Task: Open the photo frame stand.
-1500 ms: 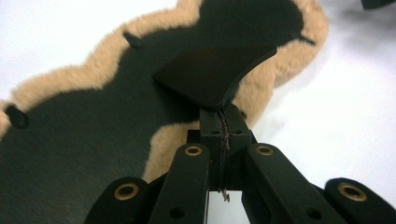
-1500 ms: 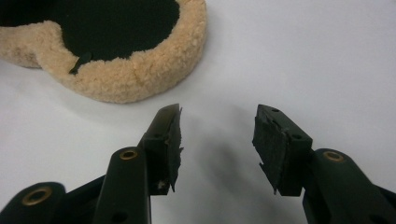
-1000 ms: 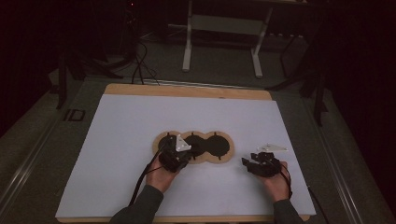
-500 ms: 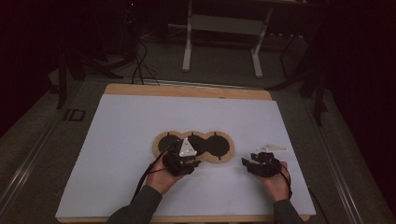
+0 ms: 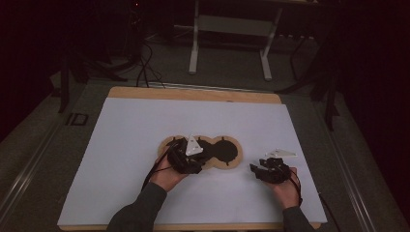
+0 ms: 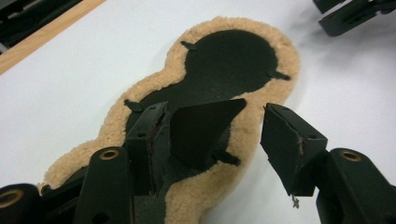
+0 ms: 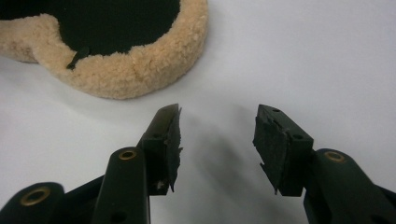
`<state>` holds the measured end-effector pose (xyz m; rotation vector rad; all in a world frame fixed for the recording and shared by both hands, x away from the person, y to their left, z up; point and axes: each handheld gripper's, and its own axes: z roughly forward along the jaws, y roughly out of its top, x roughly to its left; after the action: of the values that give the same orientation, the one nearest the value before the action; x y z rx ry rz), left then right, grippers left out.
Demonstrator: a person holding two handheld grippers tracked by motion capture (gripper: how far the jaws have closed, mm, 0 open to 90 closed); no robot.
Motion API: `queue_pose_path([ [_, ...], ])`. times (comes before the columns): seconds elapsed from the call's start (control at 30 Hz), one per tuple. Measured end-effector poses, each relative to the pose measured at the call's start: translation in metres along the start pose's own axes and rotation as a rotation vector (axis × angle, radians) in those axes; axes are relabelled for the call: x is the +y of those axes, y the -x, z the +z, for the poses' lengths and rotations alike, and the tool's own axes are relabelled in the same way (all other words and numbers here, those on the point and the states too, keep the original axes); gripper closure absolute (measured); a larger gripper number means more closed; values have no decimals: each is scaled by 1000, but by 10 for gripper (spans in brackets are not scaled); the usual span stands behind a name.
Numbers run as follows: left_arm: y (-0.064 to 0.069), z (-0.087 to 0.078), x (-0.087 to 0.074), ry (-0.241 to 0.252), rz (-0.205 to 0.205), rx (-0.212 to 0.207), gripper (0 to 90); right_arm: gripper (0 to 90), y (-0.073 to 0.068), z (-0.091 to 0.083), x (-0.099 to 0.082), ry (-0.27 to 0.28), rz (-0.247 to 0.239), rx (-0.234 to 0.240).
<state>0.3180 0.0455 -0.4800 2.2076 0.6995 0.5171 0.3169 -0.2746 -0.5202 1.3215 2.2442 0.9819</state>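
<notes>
The pad — black with a tan fleece rim, three joined lobes — lies flat on the white sheet at mid-table. The left gripper stands over its near lobe; its jaws have just been opening and now stand apart, one jaw against a raised black flap of the pad's lining, nothing pressed between them. Judged from this, the flap has been let go and is not yet laid flat — smoothing remains. The right gripper rests on the bare sheet just beside the pad's far lobe, jaws apart and empty, with no part in the work yet.
</notes>
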Motion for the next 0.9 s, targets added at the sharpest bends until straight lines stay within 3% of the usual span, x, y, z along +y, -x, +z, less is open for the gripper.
queue_pose_path([
  [0.17,-2,11,1,-36,28,16,428,502,0,0,0,-4,-2,-1],
  [0.27,-4,15,3,-34,19,-3,417,501,0,0,0,-4,-3,0],
  [0.43,-1,23,4,-63,52,4,432,501,0,0,0,-5,-3,0],
  [0.6,1,33,1,-135,92,56,474,502,0,0,0,-4,-3,1],
  [0.7,-2,36,2,-143,78,73,527,501,0,0,0,-4,-4,1],
  [0.9,0,42,4,-158,88,90,534,501,0,1,0,-5,-6,1],
])
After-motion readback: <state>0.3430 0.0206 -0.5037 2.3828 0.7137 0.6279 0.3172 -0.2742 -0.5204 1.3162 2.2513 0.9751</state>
